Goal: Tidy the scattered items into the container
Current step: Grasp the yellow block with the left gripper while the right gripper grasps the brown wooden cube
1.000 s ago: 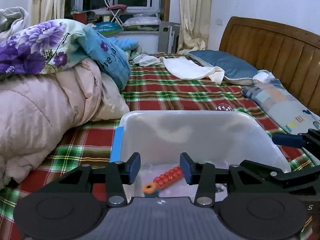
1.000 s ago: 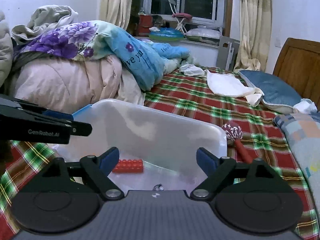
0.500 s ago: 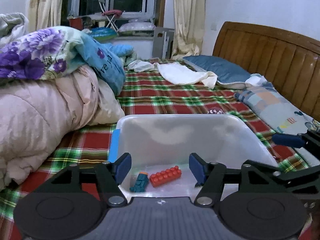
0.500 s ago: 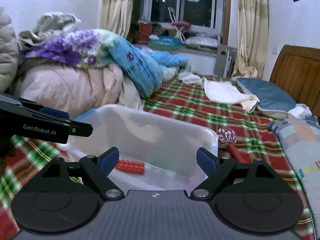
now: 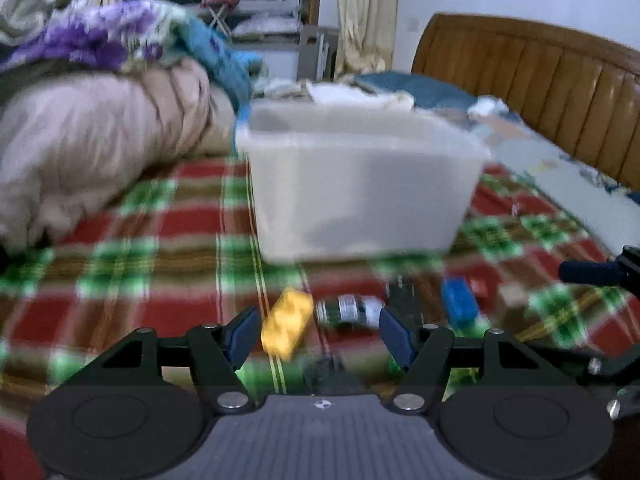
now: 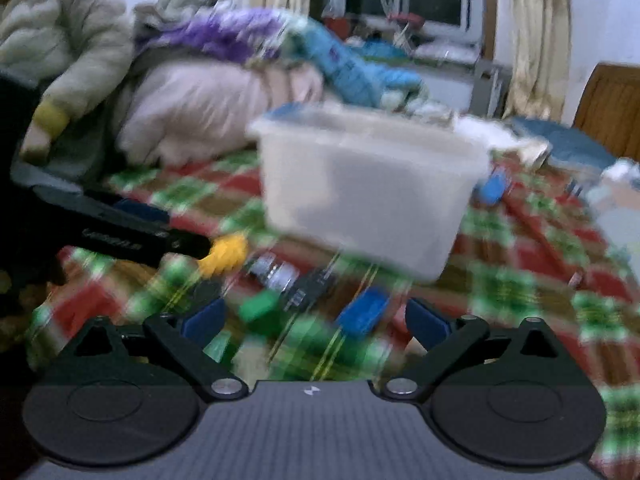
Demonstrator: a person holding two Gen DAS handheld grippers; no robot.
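Container (image 5: pixel 360 184), a translucent white plastic tub with a rolled rim and a blue strip at its upper left corner, stands on the plaid bedspread (image 5: pixel 132 256) at the centre of both views; its walls are cloudy and, through the motion blur, what lies inside cannot be made out. Scattered items lie on the plaid in front of the tub, in the lower middle of each frame. Left wrist view: a yellow block (image 5: pixel 286 328) sits between the fingertips of the left gripper (image 5: pixel 318 334), nearer the left finger and not pressed by either; just right of it lies a small bottle (image 5: pixel 352 312) on its side with a pale label, and further right a blue block (image 5: pixel 460 306). The left jaws stand wide apart and are opening. Right wrist view: the blue block (image 6: pixel 362 314) lies between the fingertips of the right gripper (image 6: pixel 314 322), untouched, with a green block (image 6: pixel 258 306) toward the left finger and a dark flat piece (image 6: pixel 308 290) just beyond, too blurred to identify. The right jaws are also wide and opening, holding nothing. A pale pink quilt (image 5: pixel 92 148) fills the left of both frames; a wooden headboard (image 5: pixel 540 76) occupies the upper right.
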